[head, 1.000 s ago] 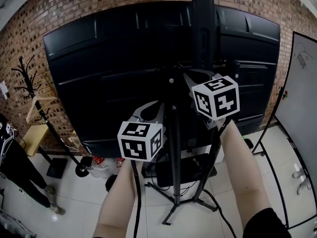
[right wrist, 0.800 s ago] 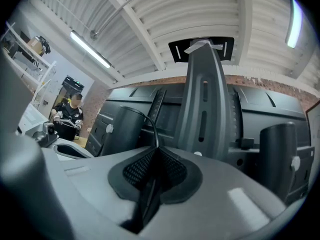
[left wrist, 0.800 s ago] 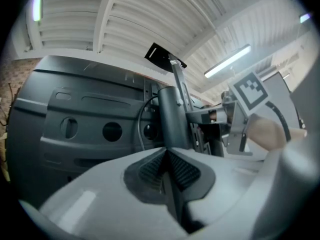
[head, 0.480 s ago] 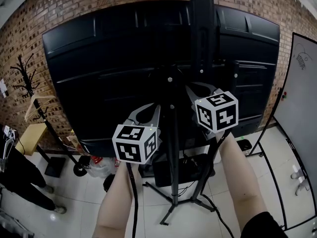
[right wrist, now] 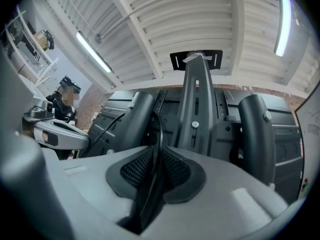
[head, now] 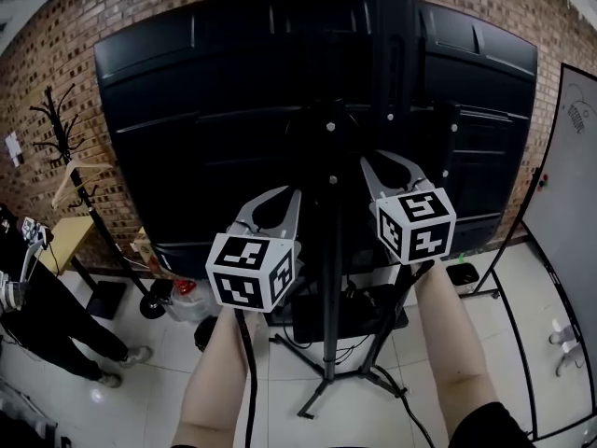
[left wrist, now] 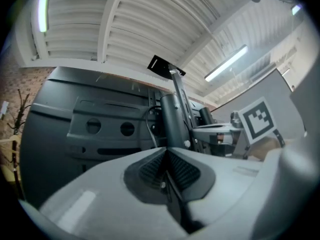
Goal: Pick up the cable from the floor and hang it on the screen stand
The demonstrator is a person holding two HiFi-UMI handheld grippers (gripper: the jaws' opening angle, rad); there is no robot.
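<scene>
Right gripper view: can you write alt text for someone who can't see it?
The right gripper's grey jaws are opening, with a thin black cable running up between their ribbed pads. Behind stands the grey slotted metal column of the screen stand against the large black screen's back, under a white ribbed ceiling.

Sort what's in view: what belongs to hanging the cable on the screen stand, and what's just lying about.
Job: cable; screen stand; left gripper, shut on the cable; right gripper, jaws opening with the cable between them.
Not the job: coat rack; whiteboard; person at the left.
</scene>
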